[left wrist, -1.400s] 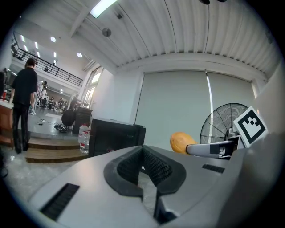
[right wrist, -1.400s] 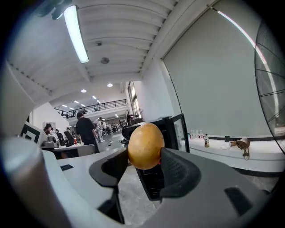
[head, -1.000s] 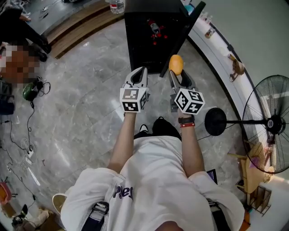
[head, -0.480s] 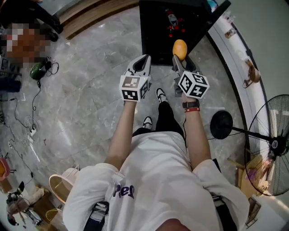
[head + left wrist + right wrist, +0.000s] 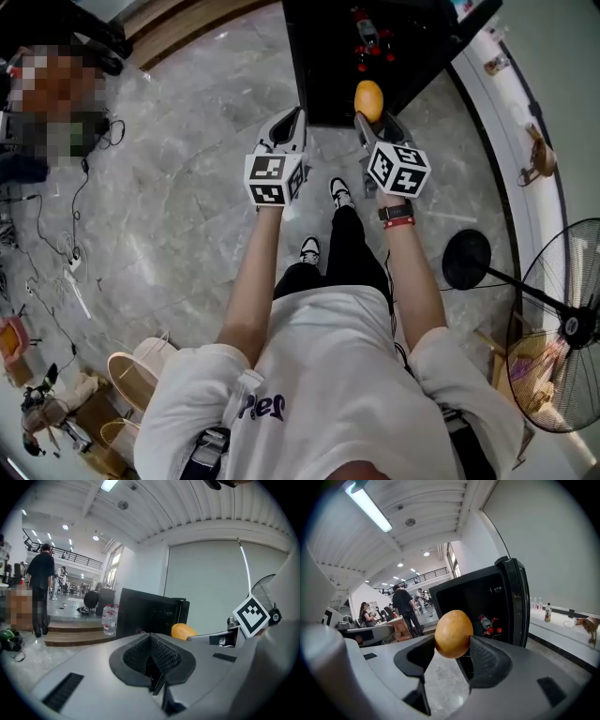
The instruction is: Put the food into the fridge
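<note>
Head view:
- Two hand-held grippers, one per hand, each with one marker cube.
- Left hand-held gripper (image 5: 289,118): held out over the grey floor (image 5: 169,234), just short of the fridge front.
- Right hand-held gripper (image 5: 372,116): carries one yellow-orange fruit (image 5: 368,97) at its tips. The fruit sits at the lower edge of the fridge opening.
- One black fridge (image 5: 323,66), with its door (image 5: 469,28) swung open to the right.
- Inside the fridge are one bottle (image 5: 366,26) and some small red items, too small to count here.
- One standing fan (image 5: 562,328) at lower right.

Left gripper view:
- Left hand-held gripper (image 5: 152,656): jaws closed together, nothing between the pads.
- Ahead is the fridge (image 5: 140,613).
- The fruit (image 5: 183,631) shows to the right, at the tip of the other gripper, beside that gripper's marker cube (image 5: 253,615).
- One person (image 5: 41,588) stands far left by a wooden step.

Right gripper view:
- Right hand-held gripper (image 5: 453,649): jaws stand wide, both pads pressing on the single fruit (image 5: 453,633), which is gripped at its middle.
- Behind it is the fridge (image 5: 464,597), with its door (image 5: 518,602) open.
- On the fridge shelf lie one bottle (image 5: 486,622) and a few round red items (image 5: 499,630); the exact number is unclear.
- The fruit is outside the fridge, in front of the opening.
</note>
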Demonstrator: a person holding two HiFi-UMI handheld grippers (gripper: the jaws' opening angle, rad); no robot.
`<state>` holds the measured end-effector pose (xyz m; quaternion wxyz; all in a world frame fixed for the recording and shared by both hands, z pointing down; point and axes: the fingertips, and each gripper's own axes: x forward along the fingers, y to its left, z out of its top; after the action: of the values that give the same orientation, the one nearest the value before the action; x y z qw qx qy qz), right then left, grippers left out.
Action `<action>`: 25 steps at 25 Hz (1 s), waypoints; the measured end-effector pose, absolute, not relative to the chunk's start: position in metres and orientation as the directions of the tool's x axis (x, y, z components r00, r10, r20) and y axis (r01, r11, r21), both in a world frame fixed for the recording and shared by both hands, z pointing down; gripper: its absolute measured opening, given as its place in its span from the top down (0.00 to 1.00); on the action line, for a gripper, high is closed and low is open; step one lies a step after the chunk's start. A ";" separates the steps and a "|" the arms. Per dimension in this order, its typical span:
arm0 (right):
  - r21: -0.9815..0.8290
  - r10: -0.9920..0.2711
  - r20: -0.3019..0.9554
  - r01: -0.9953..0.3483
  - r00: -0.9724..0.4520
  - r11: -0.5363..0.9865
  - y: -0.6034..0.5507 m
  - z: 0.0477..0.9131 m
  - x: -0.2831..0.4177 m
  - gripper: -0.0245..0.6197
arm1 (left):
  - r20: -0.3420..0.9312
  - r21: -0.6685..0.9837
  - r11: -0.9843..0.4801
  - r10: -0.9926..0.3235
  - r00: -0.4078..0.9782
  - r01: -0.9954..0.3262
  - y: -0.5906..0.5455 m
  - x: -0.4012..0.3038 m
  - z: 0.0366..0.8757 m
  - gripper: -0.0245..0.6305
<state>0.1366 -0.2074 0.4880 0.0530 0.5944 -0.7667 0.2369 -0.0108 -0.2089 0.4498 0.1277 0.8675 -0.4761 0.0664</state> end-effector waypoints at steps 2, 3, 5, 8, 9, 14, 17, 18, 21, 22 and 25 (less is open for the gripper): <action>-0.304 -0.878 0.379 -0.935 -0.294 0.182 -0.216 0.500 0.138 0.58 | 0.256 0.149 -0.512 -0.807 0.533 -0.846 -0.216 -0.008 0.459 0.93; -0.304 -0.874 0.383 -0.934 -0.298 0.186 -0.221 0.506 0.138 0.58 | 0.264 0.143 -0.511 -0.806 0.530 -0.848 -0.219 -0.006 0.464 0.93; -0.302 -0.866 0.391 -0.933 -0.310 0.198 -0.232 0.516 0.137 0.58 | 0.271 0.141 -0.509 -0.805 0.527 -0.849 -0.226 -0.002 0.472 0.94; -0.298 -0.856 0.403 -0.931 -0.324 0.213 -0.243 0.530 0.133 0.58 | 0.277 0.145 -0.515 -0.799 0.534 -0.845 -0.232 0.002 0.484 0.94; -0.295 -0.853 0.407 -0.931 -0.327 0.217 -0.247 0.534 0.131 0.58 | 0.279 0.146 -0.518 -0.796 0.537 -0.843 -0.235 0.003 0.487 0.94; -0.274 -0.842 0.427 -0.934 -0.330 0.228 -0.269 0.550 0.125 0.58 | 0.284 0.162 -0.518 -0.791 0.543 -0.840 -0.251 0.003 0.499 0.94; -0.271 -0.836 0.434 -0.933 -0.337 0.235 -0.282 0.560 0.124 0.58 | 0.282 0.171 -0.518 -0.789 0.545 -0.838 -0.261 0.004 0.506 0.94; -0.270 -0.834 0.435 -0.933 -0.338 0.238 -0.287 0.563 0.123 0.58 | 0.281 0.174 -0.518 -0.789 0.546 -0.838 -0.264 0.004 0.509 0.94; -0.271 -0.831 0.441 -0.933 -0.339 0.237 -0.300 0.571 0.123 0.58 | 0.286 0.182 -0.519 -0.785 0.550 -0.835 -0.272 0.003 0.517 0.94; -0.271 -0.829 0.444 -0.933 -0.339 0.237 -0.304 0.574 0.123 0.58 | 0.290 0.185 -0.518 -0.783 0.550 -0.835 -0.274 0.002 0.519 0.93; -0.267 -0.822 0.457 -0.934 -0.340 0.238 -0.316 0.584 0.122 0.58 | 0.296 0.193 -0.521 -0.777 0.556 -0.831 -0.280 0.000 0.525 0.94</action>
<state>0.1219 -0.3165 0.5844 0.1112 0.5635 -0.7789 0.2518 0.0004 -0.2796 0.5253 0.1572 0.8678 -0.4634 0.0864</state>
